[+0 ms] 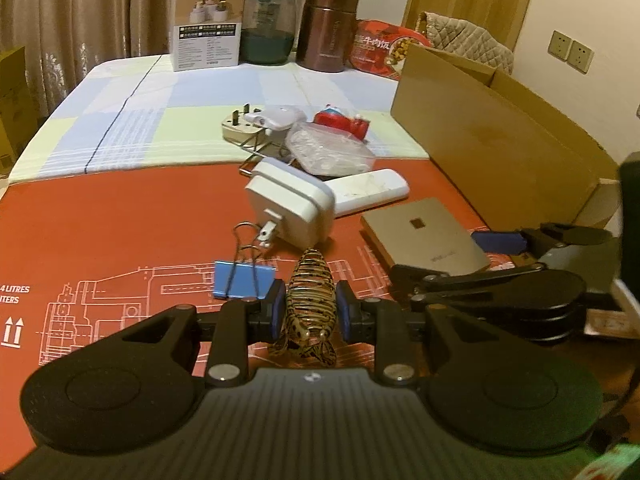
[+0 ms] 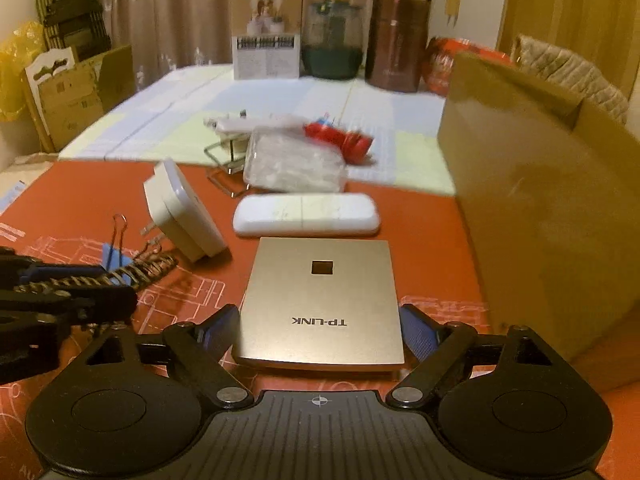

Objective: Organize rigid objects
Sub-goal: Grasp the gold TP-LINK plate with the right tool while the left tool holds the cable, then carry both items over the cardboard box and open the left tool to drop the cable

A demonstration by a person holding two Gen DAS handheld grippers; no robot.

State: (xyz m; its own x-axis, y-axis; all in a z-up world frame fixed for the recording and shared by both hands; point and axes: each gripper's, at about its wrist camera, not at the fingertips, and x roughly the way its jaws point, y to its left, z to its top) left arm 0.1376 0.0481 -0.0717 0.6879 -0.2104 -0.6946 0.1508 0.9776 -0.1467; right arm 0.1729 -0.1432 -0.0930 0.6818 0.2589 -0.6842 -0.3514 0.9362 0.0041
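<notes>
Left gripper point(image 1: 310, 312) has its jaws closed tight on one striped hair claw point(image 1: 310, 294), both blue pads pressing its sides, low over the red mat point(image 1: 120, 216) on the bench. Just ahead on its left lies one blue binder clip point(image 1: 240, 280), wire handles up. One white plug adapter point(image 1: 290, 208) sits beyond that, prongs toward the camera.

Over on the right, the right gripper point(image 2: 318, 332) stands with jaws spread wide, one pad either side of the single flat grey TP-LINK router point(image 2: 320, 300); whether the pads touch its edges, I cannot tell. Just behind the router lies one white oblong device point(image 2: 306, 215), then one clear plastic box point(image 2: 294, 166) and one red toy point(image 2: 340, 136). One cardboard box point(image 2: 540, 200) stands at the right edge. Along the back stand four things: one white carton point(image 2: 267, 34), one green jar point(image 2: 334, 38), one brown canister point(image 2: 396, 42), one red packet point(image 2: 444, 62).
</notes>
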